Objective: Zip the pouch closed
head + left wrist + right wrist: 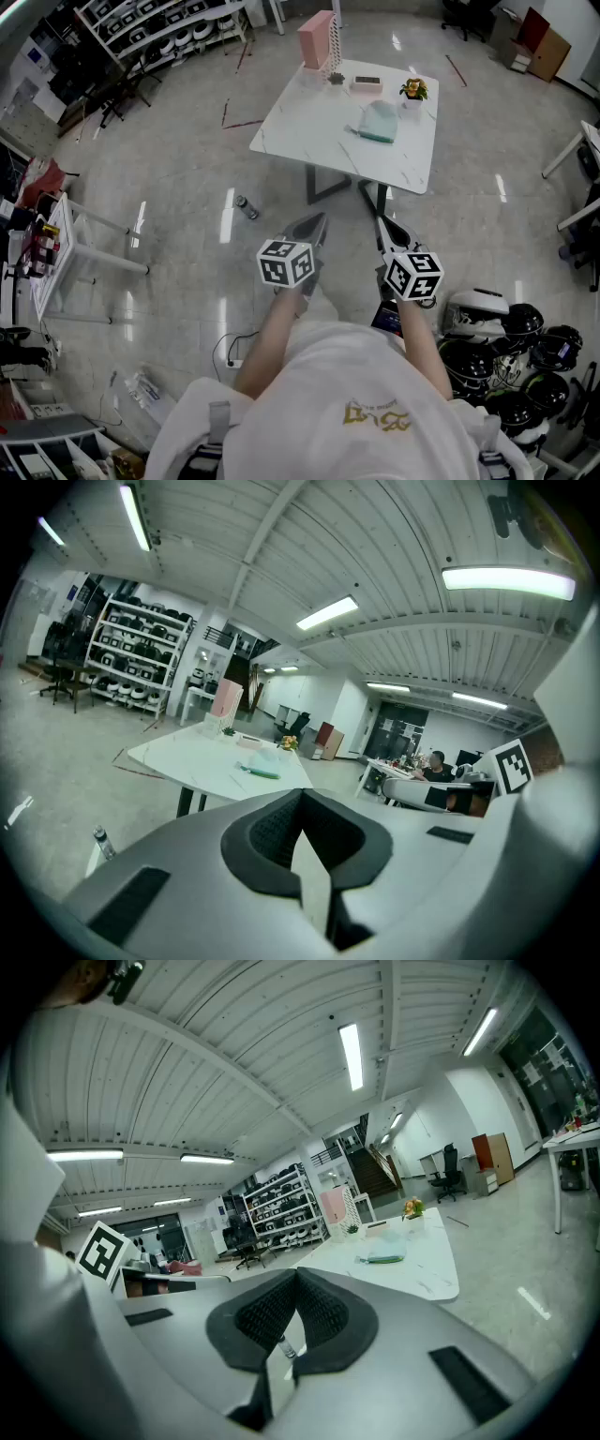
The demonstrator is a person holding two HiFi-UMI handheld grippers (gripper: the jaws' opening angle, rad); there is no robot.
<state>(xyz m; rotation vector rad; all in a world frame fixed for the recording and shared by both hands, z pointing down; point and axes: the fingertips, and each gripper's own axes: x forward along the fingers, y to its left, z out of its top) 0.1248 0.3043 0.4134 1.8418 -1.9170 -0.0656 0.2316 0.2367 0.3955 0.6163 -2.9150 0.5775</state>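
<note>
Two grippers hang over the floor, short of the table [309,127]. Left gripper [317,225]: jaws pressed together, nothing between. Right gripper [384,225]: jaws likewise together, empty. Mint-green pouch [379,123] lies on the table's right half, well apart from both.

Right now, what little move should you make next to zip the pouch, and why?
Probably step toward the white table, because the green pouch lies on it, well ahead of the left gripper and right gripper. Both are shut and empty, out over the floor, so zipping cannot start from here.
</note>
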